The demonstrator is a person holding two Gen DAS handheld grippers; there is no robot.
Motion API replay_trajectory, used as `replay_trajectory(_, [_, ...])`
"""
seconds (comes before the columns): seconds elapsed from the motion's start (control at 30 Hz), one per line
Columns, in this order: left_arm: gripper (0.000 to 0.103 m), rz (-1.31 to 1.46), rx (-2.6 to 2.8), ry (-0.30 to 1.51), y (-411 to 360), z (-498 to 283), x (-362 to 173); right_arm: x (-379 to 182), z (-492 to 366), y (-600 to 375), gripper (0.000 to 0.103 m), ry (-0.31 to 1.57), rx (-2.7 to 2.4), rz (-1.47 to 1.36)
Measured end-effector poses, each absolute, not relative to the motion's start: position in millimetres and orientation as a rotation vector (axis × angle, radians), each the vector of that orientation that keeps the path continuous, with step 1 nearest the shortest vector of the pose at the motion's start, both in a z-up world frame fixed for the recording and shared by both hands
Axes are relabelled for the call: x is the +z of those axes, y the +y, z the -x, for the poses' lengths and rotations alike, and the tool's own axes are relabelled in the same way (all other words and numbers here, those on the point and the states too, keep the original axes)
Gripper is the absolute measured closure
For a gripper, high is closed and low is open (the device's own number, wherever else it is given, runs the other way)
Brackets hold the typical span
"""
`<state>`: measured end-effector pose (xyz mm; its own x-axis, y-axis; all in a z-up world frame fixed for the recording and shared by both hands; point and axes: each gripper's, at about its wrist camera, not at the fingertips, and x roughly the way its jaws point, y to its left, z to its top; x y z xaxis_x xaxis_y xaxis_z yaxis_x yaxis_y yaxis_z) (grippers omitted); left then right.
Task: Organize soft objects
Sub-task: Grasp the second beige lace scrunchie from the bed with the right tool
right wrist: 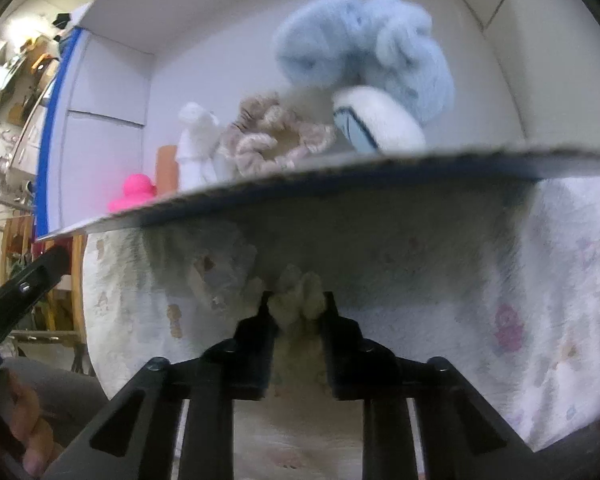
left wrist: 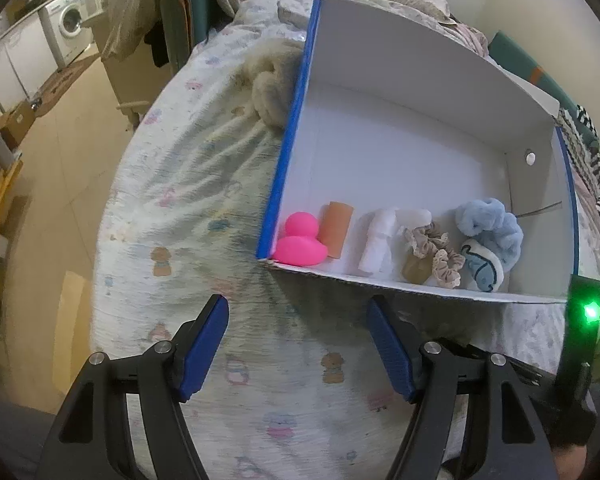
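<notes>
A white cardboard box [left wrist: 380, 152] with a blue edge lies on the bed. Along its near wall sit a pink duck [left wrist: 300, 242], an orange roll [left wrist: 337, 228], a white cloth roll [left wrist: 376, 240], a beige scrunchie [left wrist: 432, 248], a fluffy blue scrunchie [left wrist: 490, 226] and a blue-and-white plush [left wrist: 482, 266]. My left gripper [left wrist: 298, 350] is open and empty over the sheet, just short of the box. My right gripper [right wrist: 296, 308] is shut on a cream fluffy item [right wrist: 298, 294] right before the box's near wall [right wrist: 340, 172]. The same objects show above that wall, among them the blue scrunchie [right wrist: 364, 44].
A beige fluffy item [left wrist: 272, 88] lies on the patterned sheet [left wrist: 188, 184] against the box's left wall. Pillows and bedding lie behind the box. The bed edge drops to the floor at left, with a washing machine [left wrist: 68, 20] far back.
</notes>
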<state>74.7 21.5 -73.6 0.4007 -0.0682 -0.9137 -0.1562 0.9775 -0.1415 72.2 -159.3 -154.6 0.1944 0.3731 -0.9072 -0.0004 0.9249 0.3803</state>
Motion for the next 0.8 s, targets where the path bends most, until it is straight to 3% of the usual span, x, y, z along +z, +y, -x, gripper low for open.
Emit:
replay_trajectory(0.43, [0.034, 0.177, 0.050, 1.186, 6.2, -81.9, -87.5, -88.7, -37.4, -227.4, 0.082, 1.100, 0.234, -0.518])
replay_trajectory(0.8, [0.034, 0.168, -0.100, 1.209, -30.6, -98.2, -108.9, -91.3, -37.9, -235.4, 0.082, 1.125, 0.241, -0.552])
